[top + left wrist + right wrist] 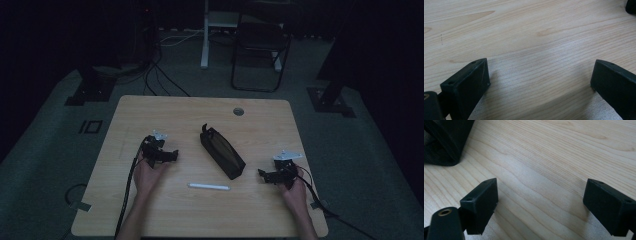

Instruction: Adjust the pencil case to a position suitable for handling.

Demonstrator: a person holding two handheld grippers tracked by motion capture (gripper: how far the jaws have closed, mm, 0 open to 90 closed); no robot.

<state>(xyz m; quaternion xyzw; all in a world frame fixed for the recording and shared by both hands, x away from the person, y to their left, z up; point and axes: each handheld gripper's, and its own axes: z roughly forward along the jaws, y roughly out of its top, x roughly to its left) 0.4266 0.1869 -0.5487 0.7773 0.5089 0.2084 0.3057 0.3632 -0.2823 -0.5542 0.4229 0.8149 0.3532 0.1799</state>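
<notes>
On the light wooden table, the black two-jaw left gripper rested low over the boards at the left, held in the person's left hand, its jaws spread wide with bare wood grain between them in the left gripper view. Near the middle lay a black, oblong mesh pencil pouch, set at a slant, its far end toward the left gripper and its near end toward the right. Just in front of it, apart from it, lay a slim white pen, parallel to the table's near edge. At the right, the black two-jaw right gripper sat in the right hand, near the pouch's near end; its jaws stood wide and gripped nothing, a corner of the pouch showing beyond them in the right gripper view.
</notes>
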